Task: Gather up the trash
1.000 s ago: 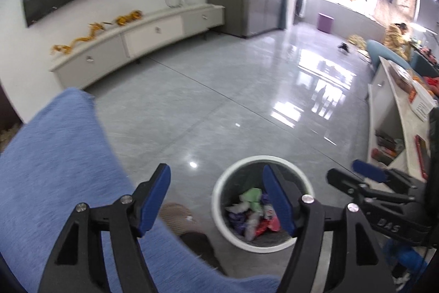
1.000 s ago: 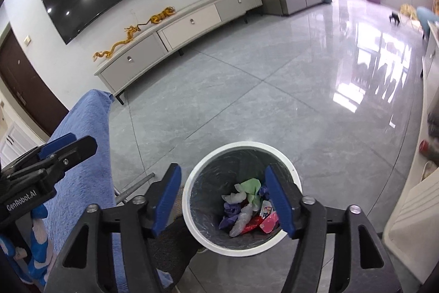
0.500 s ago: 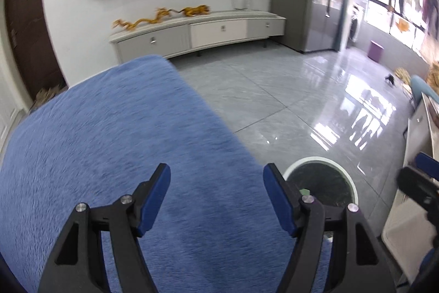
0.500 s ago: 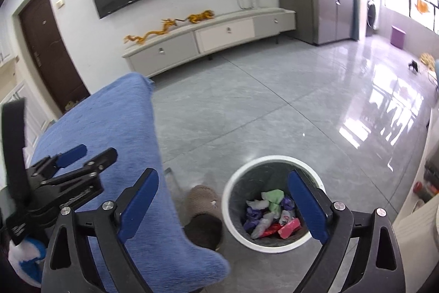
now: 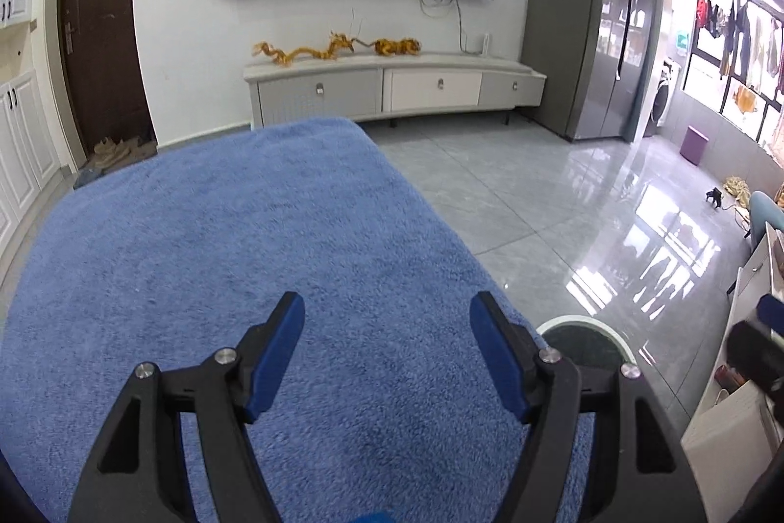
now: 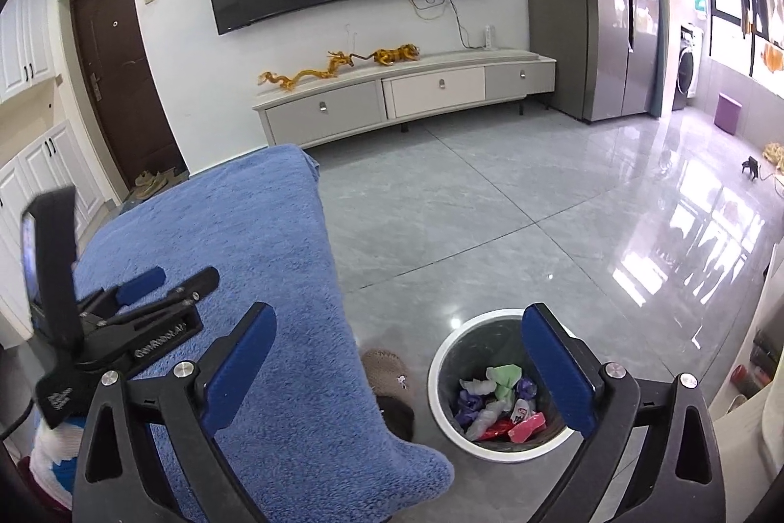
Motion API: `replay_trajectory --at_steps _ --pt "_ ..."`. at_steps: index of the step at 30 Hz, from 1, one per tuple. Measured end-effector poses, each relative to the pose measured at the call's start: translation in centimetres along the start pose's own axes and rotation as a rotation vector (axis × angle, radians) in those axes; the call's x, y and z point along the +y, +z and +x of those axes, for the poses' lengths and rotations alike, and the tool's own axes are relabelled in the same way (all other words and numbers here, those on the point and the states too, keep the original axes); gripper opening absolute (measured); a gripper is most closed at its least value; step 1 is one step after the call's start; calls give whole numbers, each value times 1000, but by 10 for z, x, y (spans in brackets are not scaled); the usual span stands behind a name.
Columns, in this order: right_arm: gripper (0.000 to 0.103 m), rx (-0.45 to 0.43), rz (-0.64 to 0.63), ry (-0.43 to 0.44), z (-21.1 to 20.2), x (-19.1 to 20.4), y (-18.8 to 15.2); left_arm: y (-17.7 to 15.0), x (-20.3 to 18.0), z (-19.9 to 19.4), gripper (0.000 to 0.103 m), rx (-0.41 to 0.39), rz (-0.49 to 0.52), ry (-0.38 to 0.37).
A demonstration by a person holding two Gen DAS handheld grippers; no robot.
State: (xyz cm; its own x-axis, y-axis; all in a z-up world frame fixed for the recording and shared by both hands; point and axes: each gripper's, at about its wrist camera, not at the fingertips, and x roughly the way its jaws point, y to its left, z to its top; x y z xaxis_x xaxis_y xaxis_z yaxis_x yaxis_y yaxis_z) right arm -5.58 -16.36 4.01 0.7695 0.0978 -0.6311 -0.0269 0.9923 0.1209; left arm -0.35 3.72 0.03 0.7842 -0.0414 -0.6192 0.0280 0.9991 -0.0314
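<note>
Two pairs of tongs, neither with anything between its pads. The right tongs (image 6: 397, 368) are opening and already stand very wide, hanging above the gap between the blue-covered desk (image 6: 235, 229) and the waste bin (image 6: 500, 381). The left tongs (image 5: 387, 351) stand moderately apart over the bare blue fleece, which shows no litter at all in either view.

All the trash (image 6: 495, 400) in sight is already in the bin: crumpled scraps of white, green and purple wrapper or tissue, with red and pink packets near the front. By the look of it this stuff is very light, soft and crushable, some of it glossy film that may slip from flat pads; I would pinch a piece across its bulkiest crumple rather than at a loose edge. The scraps lie in a loose heap with no common direction. Only the pink packet shows a clear long axis, lying roughly across the picture.

The bin stands upright on the grey tiled floor (image 6: 490, 189), mouth up, just beside the desk's corner. A brown slipper-like thing (image 6: 387, 376) lies between them.
</note>
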Motion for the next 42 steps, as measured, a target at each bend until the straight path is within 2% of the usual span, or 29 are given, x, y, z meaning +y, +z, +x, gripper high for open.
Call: replay_trajectory --at_steps 6,9,18,42 --pt "102 -24 4 -35 4 5 -16 -7 6 -9 69 -38 3 26" --pt "102 -31 6 -60 8 5 -20 -10 8 -11 78 -50 2 39" --pt "102 -70 11 -106 18 1 -19 -9 10 -10 83 -86 10 79" --pt "102 -119 60 -180 25 -14 -18 -16 4 -4 84 -111 21 103"
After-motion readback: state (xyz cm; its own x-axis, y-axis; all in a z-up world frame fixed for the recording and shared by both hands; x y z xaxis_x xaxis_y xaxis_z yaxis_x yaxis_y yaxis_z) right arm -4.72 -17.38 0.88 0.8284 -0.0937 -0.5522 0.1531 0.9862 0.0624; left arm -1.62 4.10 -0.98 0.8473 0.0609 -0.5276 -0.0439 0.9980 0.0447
